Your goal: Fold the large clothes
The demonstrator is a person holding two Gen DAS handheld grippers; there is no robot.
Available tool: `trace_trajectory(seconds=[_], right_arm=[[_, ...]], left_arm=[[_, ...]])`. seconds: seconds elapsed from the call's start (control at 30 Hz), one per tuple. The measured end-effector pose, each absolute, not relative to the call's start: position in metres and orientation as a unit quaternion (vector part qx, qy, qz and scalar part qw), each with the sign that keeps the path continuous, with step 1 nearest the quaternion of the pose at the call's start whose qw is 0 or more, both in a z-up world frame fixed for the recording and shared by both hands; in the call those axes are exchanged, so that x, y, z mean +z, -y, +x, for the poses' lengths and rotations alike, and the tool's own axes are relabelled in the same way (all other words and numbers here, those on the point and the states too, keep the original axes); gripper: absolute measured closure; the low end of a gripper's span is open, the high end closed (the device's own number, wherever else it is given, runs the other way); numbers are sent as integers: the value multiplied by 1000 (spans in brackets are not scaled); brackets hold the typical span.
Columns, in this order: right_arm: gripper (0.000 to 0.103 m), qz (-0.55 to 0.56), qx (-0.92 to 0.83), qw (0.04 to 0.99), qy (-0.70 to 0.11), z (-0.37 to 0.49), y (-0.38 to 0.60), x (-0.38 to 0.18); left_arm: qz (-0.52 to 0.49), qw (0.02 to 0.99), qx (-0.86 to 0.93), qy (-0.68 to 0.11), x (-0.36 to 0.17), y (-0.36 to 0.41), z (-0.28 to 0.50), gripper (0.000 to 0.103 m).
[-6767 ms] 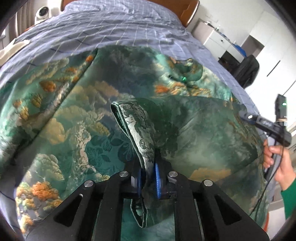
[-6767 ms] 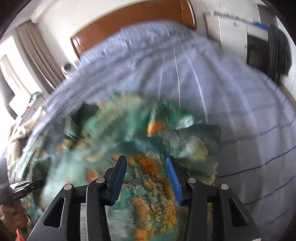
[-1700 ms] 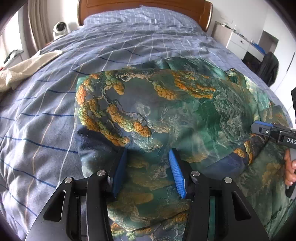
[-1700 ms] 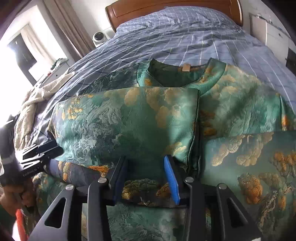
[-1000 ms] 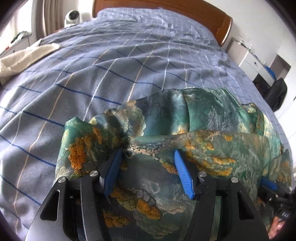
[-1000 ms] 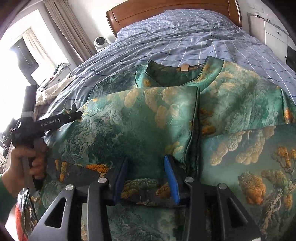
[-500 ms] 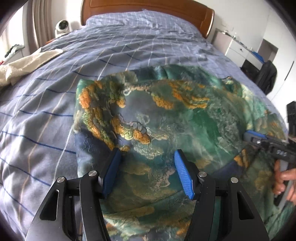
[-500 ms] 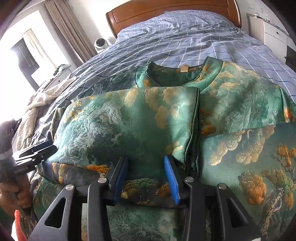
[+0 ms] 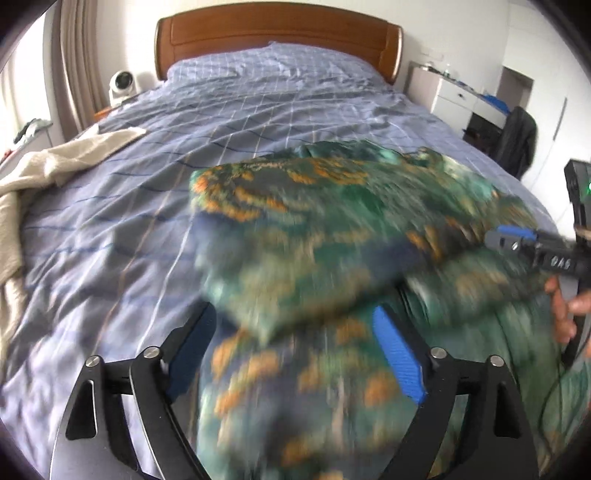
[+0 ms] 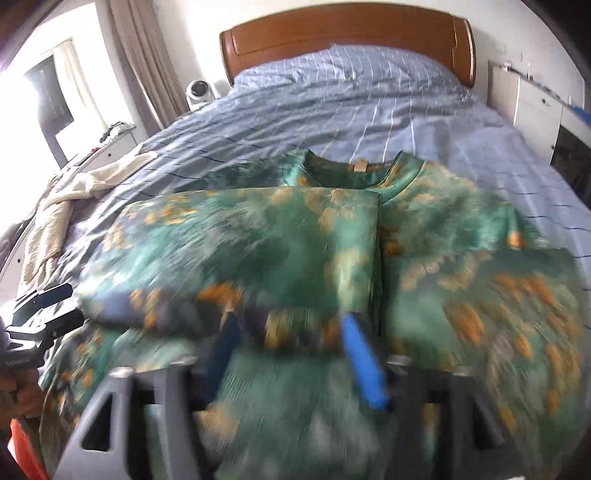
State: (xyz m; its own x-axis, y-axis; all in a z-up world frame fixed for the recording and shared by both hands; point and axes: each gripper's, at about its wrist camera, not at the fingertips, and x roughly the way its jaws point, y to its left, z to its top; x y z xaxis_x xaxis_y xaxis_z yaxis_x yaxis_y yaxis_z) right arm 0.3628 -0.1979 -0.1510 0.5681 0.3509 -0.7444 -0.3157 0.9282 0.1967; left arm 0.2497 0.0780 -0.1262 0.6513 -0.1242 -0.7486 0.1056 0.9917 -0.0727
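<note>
We have just spread both sets of jaws: our left gripper [image 9: 295,350] and right gripper [image 10: 291,354] now stand wide, pads off the green brocade garment with orange cloud patterns [image 10: 295,240]. It lies folded near the foot edge of the blue checked bed [image 9: 258,110], so this fold looks set.

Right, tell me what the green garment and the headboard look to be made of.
Garment: probably a woven satin or brocade, judging by its soft sheen and its patterned green and orange design. Headboard: looks like varnished reddish-brown wood, smooth and glossy, though a veneer can't be ruled out.
</note>
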Motion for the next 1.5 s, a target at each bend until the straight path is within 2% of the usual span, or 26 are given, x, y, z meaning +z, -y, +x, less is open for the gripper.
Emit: trace_trajectory(seconds=[0.2, 0.27, 0.47, 0.63, 0.8, 0.97, 1.13, 1.2, 1.23, 1.27, 1.3, 1.33, 1.37, 1.5], right_arm=[[27, 15, 198, 869, -454, 298, 233, -142], [27, -4, 183, 876, -446, 270, 252, -136], [27, 2, 140, 888, -439, 203, 322, -126], [27, 73, 102, 867, -483, 156, 402, -147], [27, 149, 89, 836, -520, 115, 462, -166], [27, 173, 146, 807, -545, 97, 459, -185], [26, 222, 228, 768, -556, 104, 429, -209], [27, 225, 252, 766, -548, 106, 416, -206], [28, 222, 255, 767, -546, 108, 413, -205], [37, 216, 254, 767, -548, 111, 409, -204], [56, 211, 250, 769, -549, 112, 407, -203], [68, 204, 244, 773, -549, 113, 405, -200], [79, 203, 240, 776, -547, 113, 405, -197], [83, 213, 252, 781, -530, 116, 402, -176]], left_arm=[[-11, 904, -57, -424, -115, -93, 194, 11], [-20, 903, -47, -427, -113, -108, 176, 8], [-54, 883, -42, -464, -127, -141, 149, 7], [-102, 860, -86, -493, -148, -143, 135, 7], [-89, 829, -134, -536, -171, -125, 132, 7], [-71, 813, -174, -551, -183, -109, 123, 4], [-113, 797, -197, -559, -181, -107, 124, 6], [-134, 790, -203, -562, -179, -109, 124, 14], [-138, 788, -200, -566, -179, -110, 124, 25], [-137, 785, -195, -572, -179, -113, 124, 41], [-131, 783, -186, -579, -179, -113, 125, 51], [-133, 780, -181, -584, -179, -115, 125, 68], [-146, 777, -181, -585, -177, -118, 125, 80], [-178, 787, -180, -563, -152, -126, 119, 85]])
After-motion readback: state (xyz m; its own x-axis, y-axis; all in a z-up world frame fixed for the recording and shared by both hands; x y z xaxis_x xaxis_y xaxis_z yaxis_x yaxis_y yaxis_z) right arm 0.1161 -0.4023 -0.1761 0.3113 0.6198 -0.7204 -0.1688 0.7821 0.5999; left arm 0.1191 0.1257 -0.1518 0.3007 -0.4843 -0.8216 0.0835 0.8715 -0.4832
